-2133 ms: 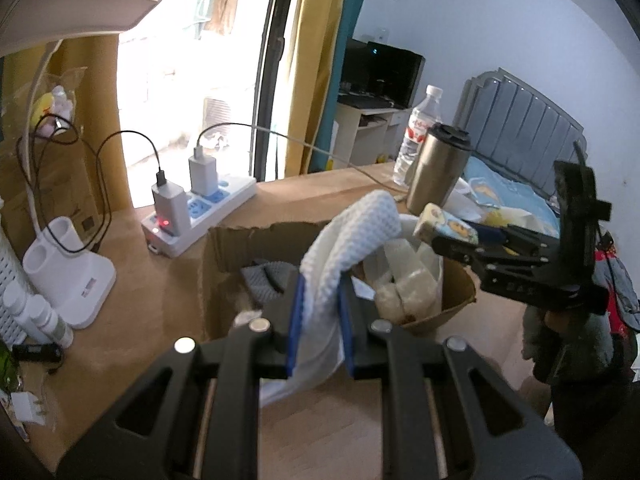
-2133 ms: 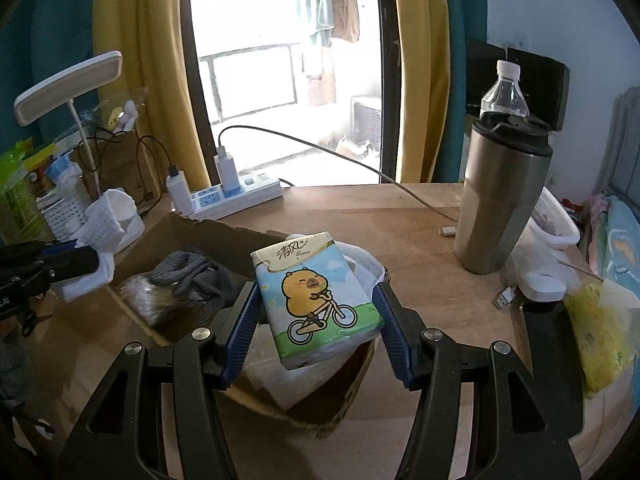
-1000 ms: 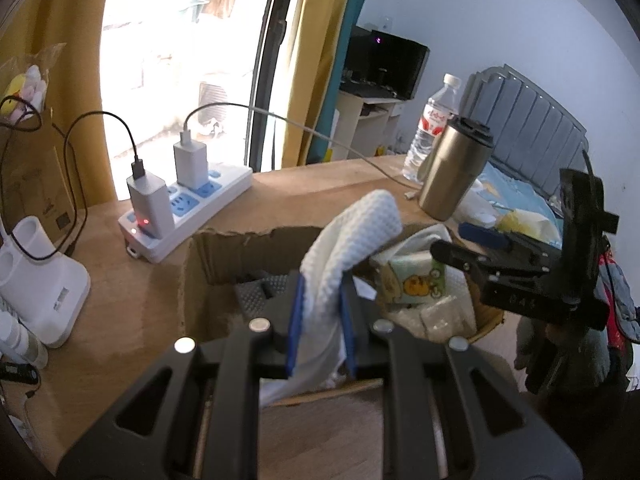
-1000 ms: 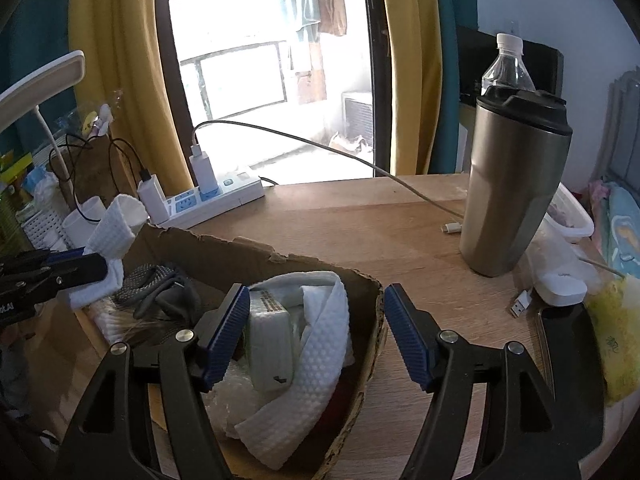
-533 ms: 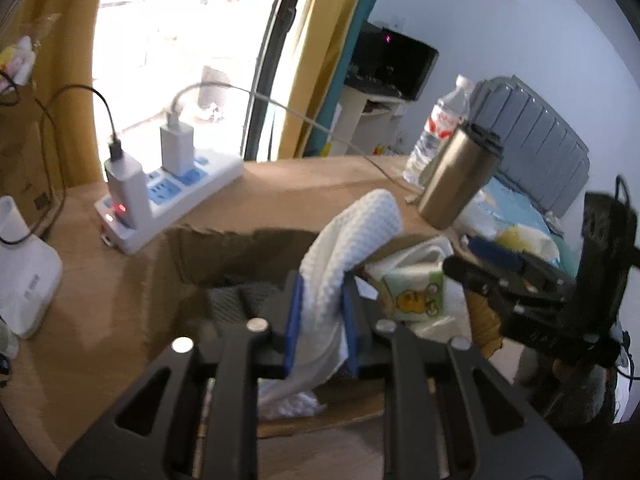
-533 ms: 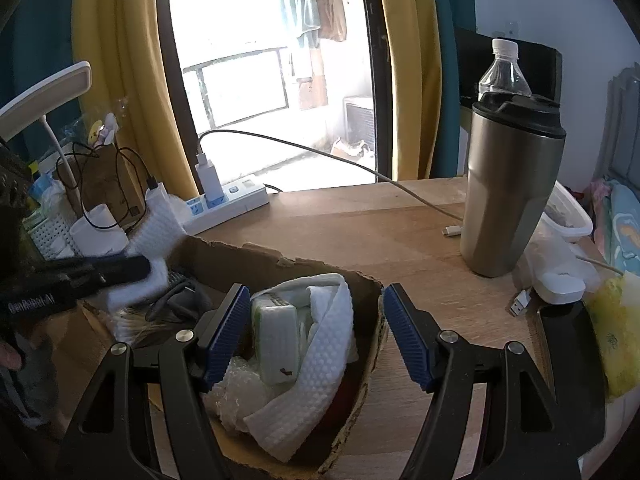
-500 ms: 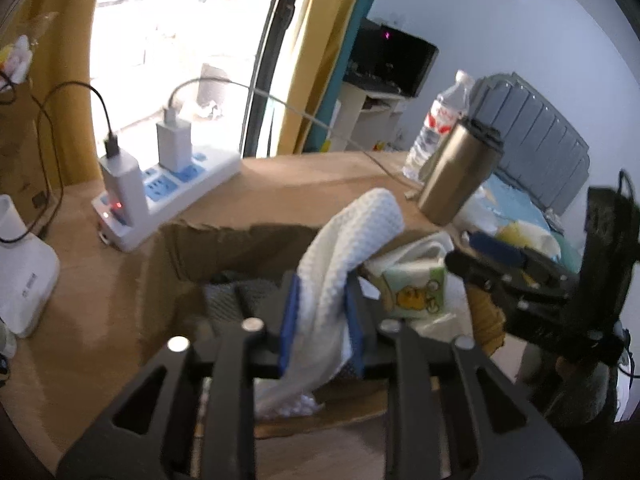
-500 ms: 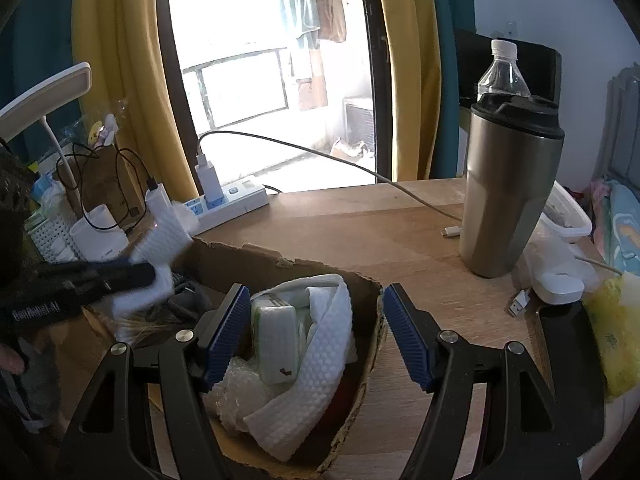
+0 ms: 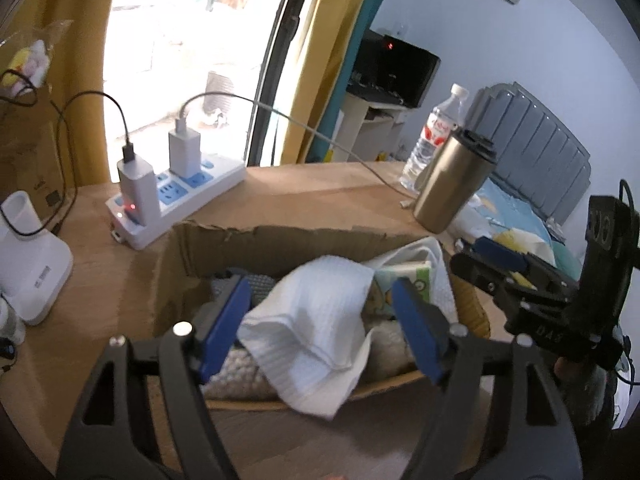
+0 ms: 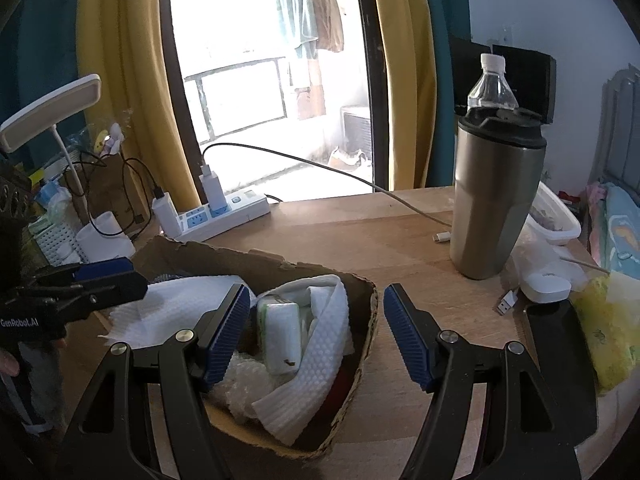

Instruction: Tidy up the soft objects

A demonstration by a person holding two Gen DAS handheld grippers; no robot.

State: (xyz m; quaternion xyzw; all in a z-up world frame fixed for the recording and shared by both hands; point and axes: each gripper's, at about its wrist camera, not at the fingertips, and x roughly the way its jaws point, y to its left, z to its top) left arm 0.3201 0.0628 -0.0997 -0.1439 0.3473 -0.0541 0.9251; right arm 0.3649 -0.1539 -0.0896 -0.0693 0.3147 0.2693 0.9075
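Note:
A torn cardboard box (image 9: 280,240) sits on the wooden table and holds soft items. My left gripper (image 9: 320,328) hovers over its near side with its jaws opening. A white waffle cloth (image 9: 316,328) lies loose between the pads, slumped over the box's front rim. A cartoon tissue pack (image 9: 404,280) lies beside it. In the right wrist view my right gripper (image 10: 316,334) stands open above the box's rim (image 10: 372,312), gripping nothing. Below it lie the tissue pack (image 10: 280,328) and a white foam sheet (image 10: 320,352). The cloth (image 10: 172,308) and the left gripper (image 10: 100,276) show at the left.
A power strip (image 9: 180,192) with two chargers lies behind the box. A steel tumbler (image 10: 492,200) and a water bottle (image 10: 492,88) stand at the right, with a white dish and a yellow bag (image 10: 608,332) near the table's edge. A desk lamp (image 10: 52,108) stands at the left.
The left jaws have spread apart, and the white cloth that stood pinched upright has dropped flat into the box. The right gripper stays open over the box.

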